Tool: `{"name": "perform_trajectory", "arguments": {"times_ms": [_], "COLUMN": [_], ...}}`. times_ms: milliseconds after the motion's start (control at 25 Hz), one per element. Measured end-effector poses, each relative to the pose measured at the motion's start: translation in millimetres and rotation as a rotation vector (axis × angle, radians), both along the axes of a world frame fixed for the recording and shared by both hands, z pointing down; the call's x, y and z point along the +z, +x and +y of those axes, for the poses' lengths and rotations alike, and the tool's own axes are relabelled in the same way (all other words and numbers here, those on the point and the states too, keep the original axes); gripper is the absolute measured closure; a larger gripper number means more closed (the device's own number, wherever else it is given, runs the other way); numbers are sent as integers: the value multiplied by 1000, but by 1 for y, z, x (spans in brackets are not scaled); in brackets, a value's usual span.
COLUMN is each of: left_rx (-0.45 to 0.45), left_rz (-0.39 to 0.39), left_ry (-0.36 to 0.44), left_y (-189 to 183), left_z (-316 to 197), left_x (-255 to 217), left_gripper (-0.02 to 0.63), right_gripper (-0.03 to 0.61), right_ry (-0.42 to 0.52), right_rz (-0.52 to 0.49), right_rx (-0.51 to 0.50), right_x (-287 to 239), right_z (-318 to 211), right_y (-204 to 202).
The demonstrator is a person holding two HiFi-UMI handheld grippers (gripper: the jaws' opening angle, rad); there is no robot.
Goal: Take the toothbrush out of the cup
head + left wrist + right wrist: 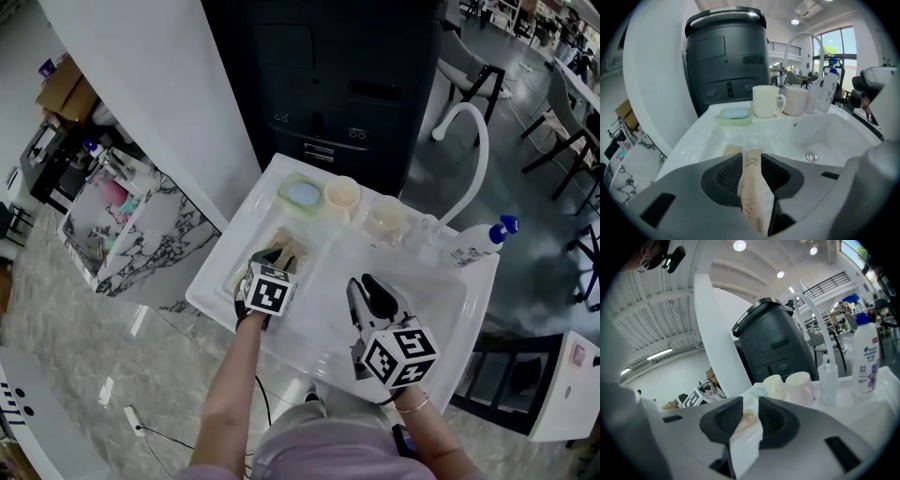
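- Two cups stand on the back rim: a cream mug [765,101] and a pinkish cup [797,101] just beside it. A green soap dish [734,116] sits to their left, and a pump bottle [473,247] near the white faucet [473,131].
- Nothing stands between my claws and the cups.
- All of this rests on a white sink [441,309]. A dark cabinet [726,56] rises behind it and a marble-patterned stand [150,234] is off to the left, on a grey polished floor.
- My left arm reaches in tilted down over the sink's left ledge. My right hangs more level above the basin.
- Left claw [751,159]: released, with the beige toothbrush packet [751,187] lying between its parted jaws on that ledge, out of the cups.
- Right claw [750,411]: released, grasping nothing.
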State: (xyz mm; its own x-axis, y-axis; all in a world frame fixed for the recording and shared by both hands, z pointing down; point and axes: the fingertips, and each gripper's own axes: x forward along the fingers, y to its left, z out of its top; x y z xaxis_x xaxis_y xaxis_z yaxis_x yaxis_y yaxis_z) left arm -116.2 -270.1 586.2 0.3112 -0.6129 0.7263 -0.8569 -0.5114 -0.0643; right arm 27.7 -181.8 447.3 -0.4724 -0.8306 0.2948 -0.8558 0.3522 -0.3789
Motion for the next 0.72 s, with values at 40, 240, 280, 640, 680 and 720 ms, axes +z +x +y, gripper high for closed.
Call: {"name": "perform_trajectory", "arguments": {"times_ms": [40, 240, 280, 640, 680, 720], "left_rx": [-5, -46, -61, -202, -214, -225], "left_rz": [12, 77, 89, 196, 202, 208], "left_ry": [20, 125, 140, 274, 287, 299], "left_y": [-1, -11, -14, -52, -57, -61], "left_z": [0, 3, 6, 34, 38, 42], "left_x": [-8, -50, -56, -107, -111, -115], "left_gripper": [491, 529, 549, 592, 594, 597], "right_gripper": [483, 483, 483, 486, 488, 488], "right_ry": [5, 29, 33, 66, 71, 76], "right_rz": [1, 1, 1, 19, 22, 25], "right_rx": [-5, -39, -48, -112, -119, -126], "right_x": [-2, -10, -12, -25, -27, -29], "right_z": [0, 3, 4, 7, 7, 8], "right_y": [-2, -15, -18, -43, -46, -48]}}
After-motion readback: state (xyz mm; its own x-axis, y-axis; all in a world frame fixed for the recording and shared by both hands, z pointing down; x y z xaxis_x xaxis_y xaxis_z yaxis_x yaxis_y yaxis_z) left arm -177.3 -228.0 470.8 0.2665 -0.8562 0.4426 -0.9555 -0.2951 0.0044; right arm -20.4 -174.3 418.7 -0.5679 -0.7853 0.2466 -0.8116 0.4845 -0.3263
